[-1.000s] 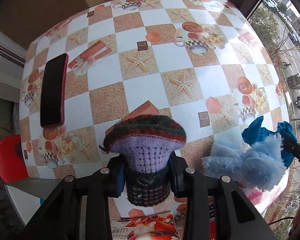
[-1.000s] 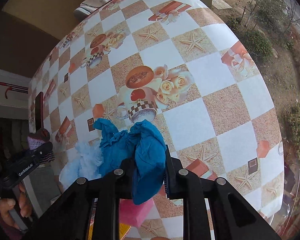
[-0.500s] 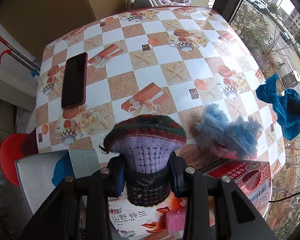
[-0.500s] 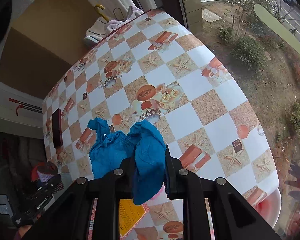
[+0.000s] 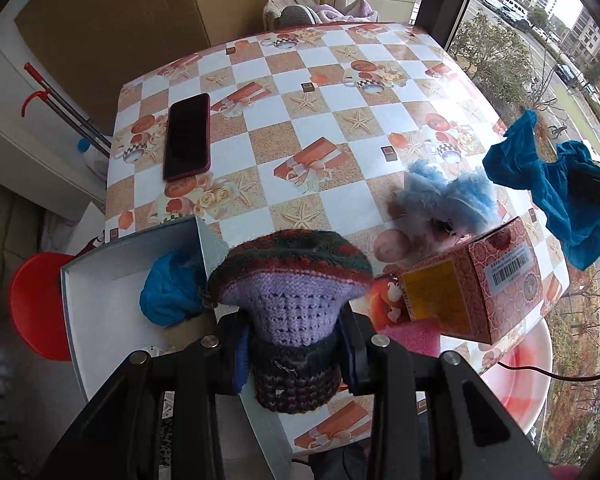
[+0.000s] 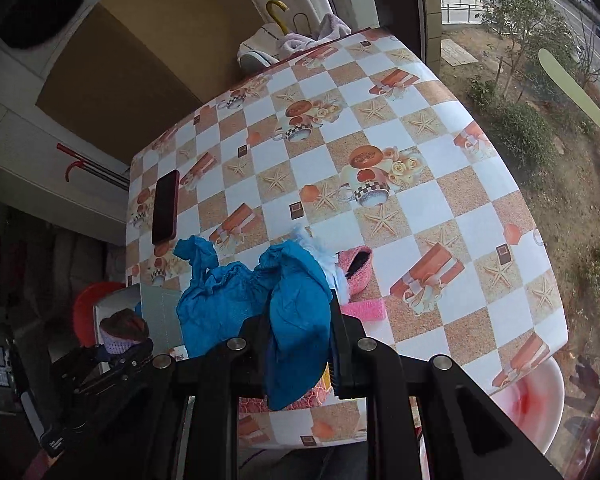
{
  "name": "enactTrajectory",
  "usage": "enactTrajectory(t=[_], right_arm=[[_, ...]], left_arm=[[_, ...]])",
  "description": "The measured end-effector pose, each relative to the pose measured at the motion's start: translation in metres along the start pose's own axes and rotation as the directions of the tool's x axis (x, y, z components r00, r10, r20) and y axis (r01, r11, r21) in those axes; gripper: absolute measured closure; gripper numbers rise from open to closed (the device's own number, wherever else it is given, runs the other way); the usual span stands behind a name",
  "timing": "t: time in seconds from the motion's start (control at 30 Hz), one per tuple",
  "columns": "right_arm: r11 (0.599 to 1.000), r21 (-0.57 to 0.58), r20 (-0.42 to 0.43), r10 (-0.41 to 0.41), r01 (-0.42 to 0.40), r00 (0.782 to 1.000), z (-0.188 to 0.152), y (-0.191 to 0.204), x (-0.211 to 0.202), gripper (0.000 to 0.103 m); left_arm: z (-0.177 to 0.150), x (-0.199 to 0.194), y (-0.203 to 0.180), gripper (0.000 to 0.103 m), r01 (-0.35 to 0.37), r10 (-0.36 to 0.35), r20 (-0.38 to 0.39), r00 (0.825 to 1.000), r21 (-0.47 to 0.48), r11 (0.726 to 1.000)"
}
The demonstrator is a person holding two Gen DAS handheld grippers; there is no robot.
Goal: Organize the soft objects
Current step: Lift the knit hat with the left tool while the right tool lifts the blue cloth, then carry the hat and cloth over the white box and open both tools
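While my left fingers (image 5: 296,354) pinch the purple-and-dark knitted cup cosy (image 5: 290,304) and my right (image 6: 300,350) the crumpled blue cloth (image 6: 256,300) — both mid-carry (airborne) — next, lower them into the white open box (image 5: 100,320).

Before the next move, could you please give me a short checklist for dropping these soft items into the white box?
1. Left gripper clamped on the purple-and-dark knitted piece: ok.
2. Right gripper clamped on the crumpled blue cloth: ok.
3. Open white cardboard box has room beside the blue bundle inside: ok.
4. Knitted piece directly above the box: cannot tell.
5. Fluffy light-blue item collected: not ok, lying on the table.
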State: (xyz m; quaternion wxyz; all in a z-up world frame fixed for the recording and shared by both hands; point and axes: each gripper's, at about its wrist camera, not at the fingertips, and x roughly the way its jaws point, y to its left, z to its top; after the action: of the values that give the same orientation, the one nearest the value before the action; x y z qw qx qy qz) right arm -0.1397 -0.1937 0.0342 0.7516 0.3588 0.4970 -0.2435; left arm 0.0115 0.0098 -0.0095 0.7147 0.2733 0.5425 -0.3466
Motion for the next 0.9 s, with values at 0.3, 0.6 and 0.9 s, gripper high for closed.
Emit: enactTrajectory(t=[0.3,0.6,0.9], right_arm=[[0.974,-0.228,-0.072,0.003,-0.019,0.997,-0.038,0.090,0.008,0.082],[0.915,-0.393,-0.207,0.007,-0.090,0.978,-0.088,0.159,0.039,0.082],[0.872,-0.475,-0.256,-0.003,-0.123,0.967,-0.109,0.194,0.050,0.082]], left_arm=[[-0.043,-0.019,0.043,0.065,-0.049,0.050,0.017,0.999,-0.086,0.995],[-0.086,-0.028,0.078,0.065,-0.116,0.119,0.012,0.993,-0.153,0.981],[-0.114,-0.028,0.098,0.065,-0.128,0.128,-0.011,0.992,-0.222,0.967]])
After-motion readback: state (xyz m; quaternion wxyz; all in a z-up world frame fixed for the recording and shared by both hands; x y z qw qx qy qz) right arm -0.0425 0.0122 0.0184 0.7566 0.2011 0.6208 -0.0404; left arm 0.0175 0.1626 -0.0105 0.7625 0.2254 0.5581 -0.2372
